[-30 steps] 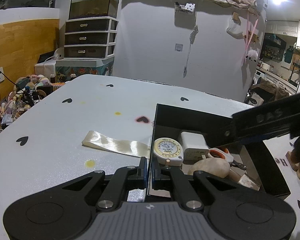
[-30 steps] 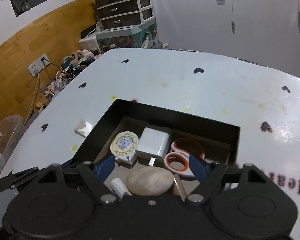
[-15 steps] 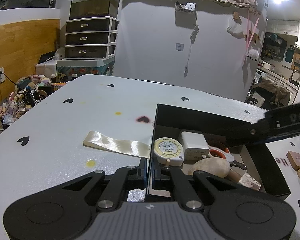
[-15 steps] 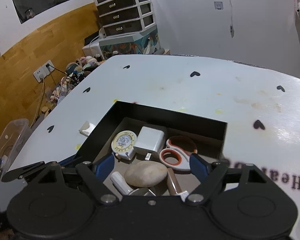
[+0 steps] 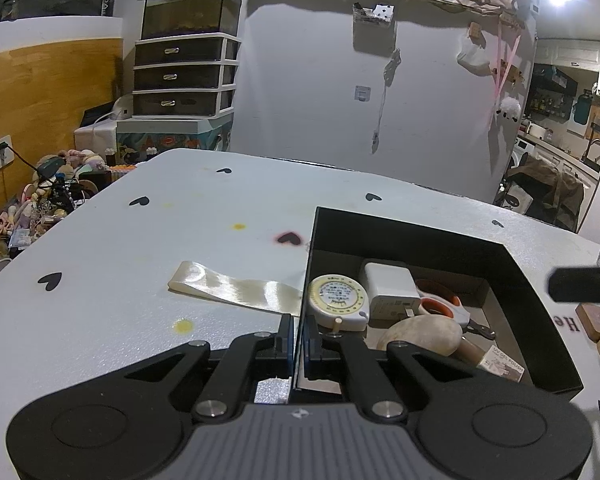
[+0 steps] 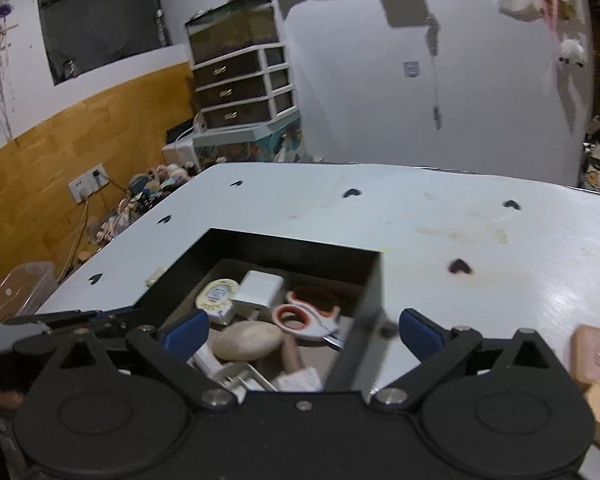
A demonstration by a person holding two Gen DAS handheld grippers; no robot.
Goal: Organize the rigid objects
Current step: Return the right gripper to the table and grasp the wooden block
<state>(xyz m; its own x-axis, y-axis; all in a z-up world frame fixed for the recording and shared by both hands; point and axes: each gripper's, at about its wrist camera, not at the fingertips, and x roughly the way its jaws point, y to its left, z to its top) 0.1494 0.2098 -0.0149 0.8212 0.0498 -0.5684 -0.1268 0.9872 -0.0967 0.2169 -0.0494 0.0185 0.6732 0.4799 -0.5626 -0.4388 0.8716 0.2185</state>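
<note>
On the table [image 5: 120, 264], the left claw [image 5: 298, 344] pinches the black box [image 5: 532, 292] wall, steadying it. The right claw [image 6: 300, 330], empty, is opening above the box's right wall; swinging toward the pink block [image 6: 598, 354], it could clip that wall.

A small box [image 5: 503, 367] in the black bin [image 5: 540, 296] reads "UV GEL POLISH". On the surface [image 5: 180, 240], upside-down letters "He" [image 5: 565, 323] show. The tape measure's [image 5: 337, 297] print is too small to read.
</note>
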